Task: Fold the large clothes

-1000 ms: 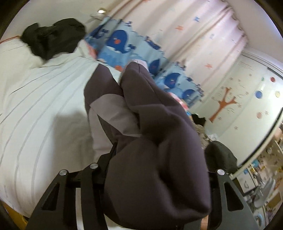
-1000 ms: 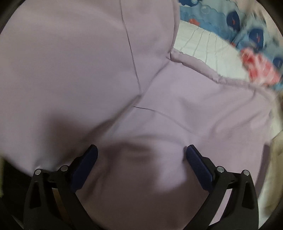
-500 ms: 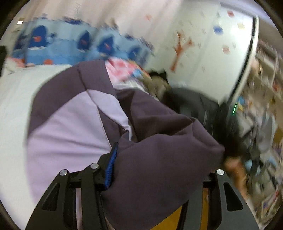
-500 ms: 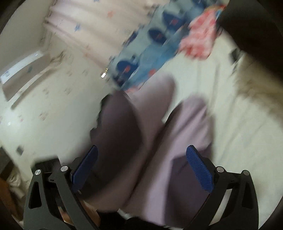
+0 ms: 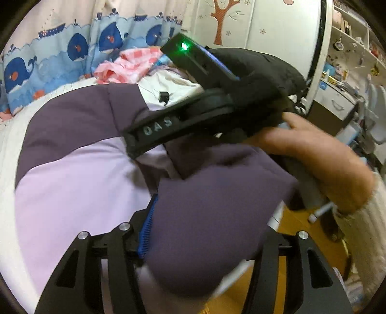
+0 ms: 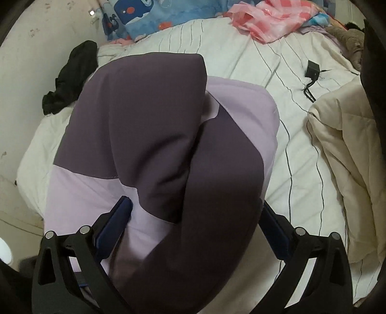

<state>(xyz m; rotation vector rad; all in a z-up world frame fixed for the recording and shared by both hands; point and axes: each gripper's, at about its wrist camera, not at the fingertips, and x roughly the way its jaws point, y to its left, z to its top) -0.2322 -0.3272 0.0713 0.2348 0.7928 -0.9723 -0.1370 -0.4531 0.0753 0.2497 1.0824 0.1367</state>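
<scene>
A padded jacket in dark purple and lilac lies bunched on the white striped bed. My right gripper has its fingers wide apart with a thick fold of the jacket bulging between them. My left gripper is shut on a dark purple fold of the jacket; one blue pad shows at the cloth's edge. In the left wrist view the right gripper's black body and the hand holding it cross above the jacket.
A black garment lies at the bed's far left by the wall. A pink checked cloth and whale-print bedding sit at the head. A cream quilt and a black charger lie on the right. Shelves stand past the bed.
Both grippers have swung round with the jacket. The right gripper now looks down over the bunched jacket on the bed, and its body has come into the left wrist view.
</scene>
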